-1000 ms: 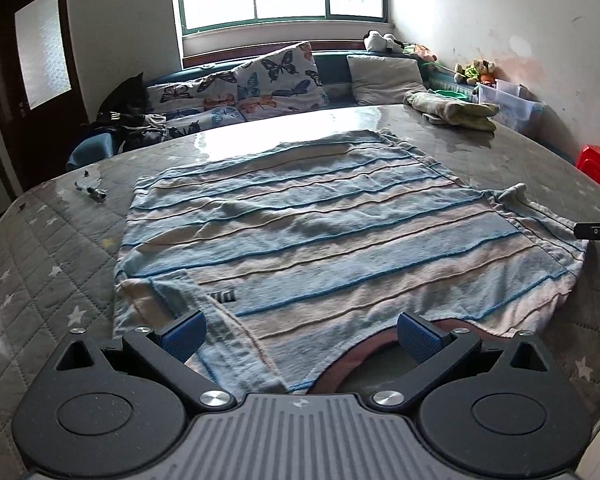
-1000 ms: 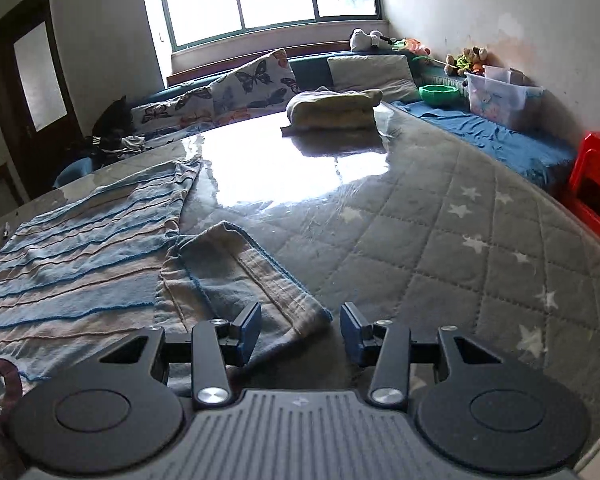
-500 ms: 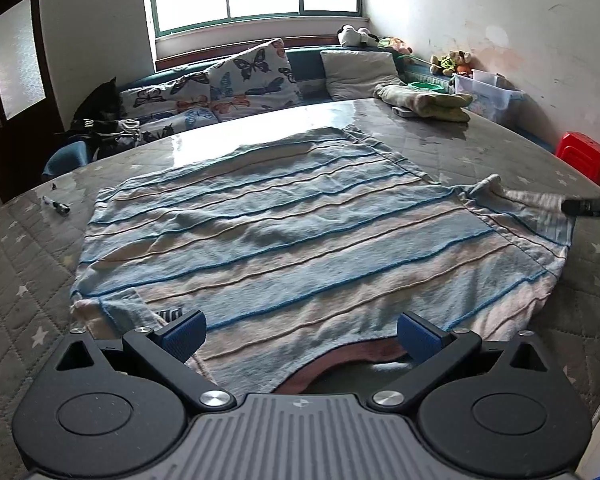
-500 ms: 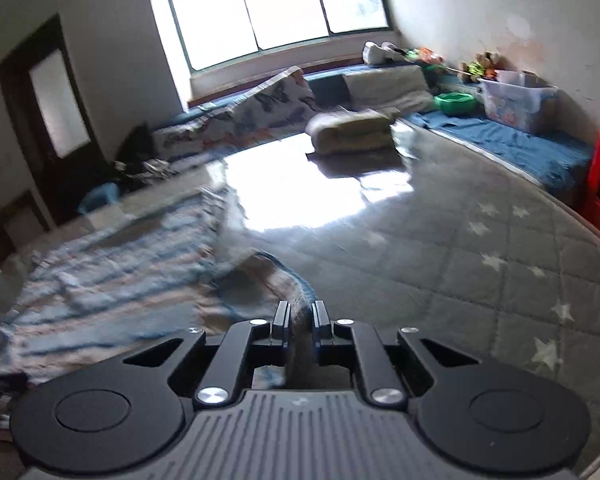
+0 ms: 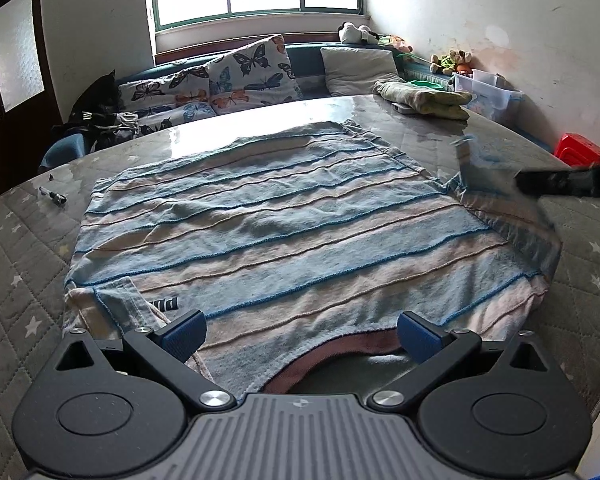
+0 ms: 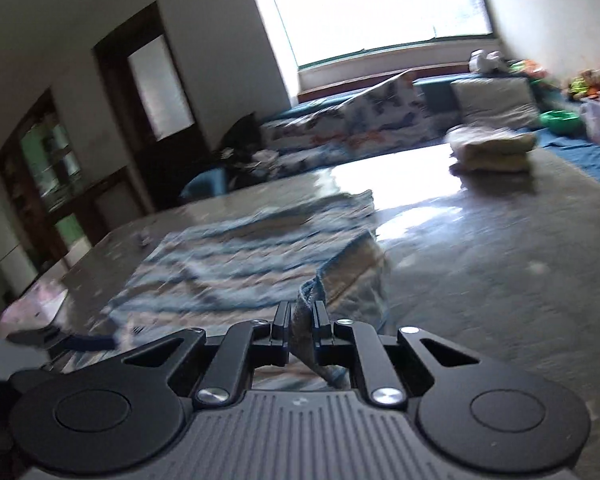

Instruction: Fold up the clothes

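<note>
My right gripper (image 6: 302, 314) is clenched on the sleeve (image 6: 350, 268) of the striped shirt (image 5: 284, 232), the cloth bunched between my fingers (image 6: 281, 320) and lifted off the table (image 6: 500, 280). I judge I hold it by the cuff so the sleeve can be carried over the body of the shirt for the first fold. My left gripper (image 5: 302, 334) is released, its blue fingers (image 5: 184, 330) spread wide just above the collar (image 5: 328, 354), holding nothing. It looks placed there ready to pin or take that near edge. The shirt lies flat ahead of those fingers, its other sleeve (image 5: 116, 304) beside the left one. The right view is smeared by motion, so the stripes blur. From the left, my right gripper shows only as a dark blurred bar, cut off at the frame edge.
</note>
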The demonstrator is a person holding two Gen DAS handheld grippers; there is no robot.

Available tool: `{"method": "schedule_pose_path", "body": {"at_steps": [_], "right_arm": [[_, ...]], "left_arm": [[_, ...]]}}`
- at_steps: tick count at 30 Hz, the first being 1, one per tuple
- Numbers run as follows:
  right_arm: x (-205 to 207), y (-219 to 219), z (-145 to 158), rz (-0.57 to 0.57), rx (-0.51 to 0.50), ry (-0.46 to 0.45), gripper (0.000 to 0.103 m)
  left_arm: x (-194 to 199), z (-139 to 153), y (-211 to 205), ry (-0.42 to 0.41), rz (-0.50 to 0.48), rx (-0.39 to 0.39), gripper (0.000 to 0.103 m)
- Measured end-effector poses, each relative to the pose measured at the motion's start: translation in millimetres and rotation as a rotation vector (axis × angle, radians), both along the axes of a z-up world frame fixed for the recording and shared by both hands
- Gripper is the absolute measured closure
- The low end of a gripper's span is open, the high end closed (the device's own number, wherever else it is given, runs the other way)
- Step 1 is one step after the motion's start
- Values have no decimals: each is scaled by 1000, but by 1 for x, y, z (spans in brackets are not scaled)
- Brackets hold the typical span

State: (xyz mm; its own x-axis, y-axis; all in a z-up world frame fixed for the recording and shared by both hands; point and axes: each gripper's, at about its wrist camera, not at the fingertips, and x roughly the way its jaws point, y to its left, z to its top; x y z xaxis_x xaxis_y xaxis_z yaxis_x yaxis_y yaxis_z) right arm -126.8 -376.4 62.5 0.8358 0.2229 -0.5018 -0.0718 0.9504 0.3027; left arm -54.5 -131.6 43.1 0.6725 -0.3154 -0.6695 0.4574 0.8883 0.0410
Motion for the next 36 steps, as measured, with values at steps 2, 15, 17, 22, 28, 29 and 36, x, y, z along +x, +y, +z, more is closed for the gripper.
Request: {"method": "schedule_pose_path", "body": {"at_steps": [2,15,17,22,28,29,36], "right_arm": [[6,12,-7,52,8,26,90],[42,-8,-6,62,-94,82,86],[58,-11,-9,66,-138,95,86],[89,-11,-19,92,-195,122,86],[115,-2,-40,141,-247,169,83],[113,-3,-39,146,-245,165,83],[94,-6,-28,181,-236,141,83]], "left_arm": [[0,0,0,0,0,0,0],[7,6,-19,-27,-36,9,0],[9,6,-27,-30,-47,15,0],[19,1,-49,-13,-65,30,0],[27,2,-69,-22,-96,30,0],[29,2,-72,-24,-100,34,0],[33,-7,-88,-28,-139,67,0]]}}
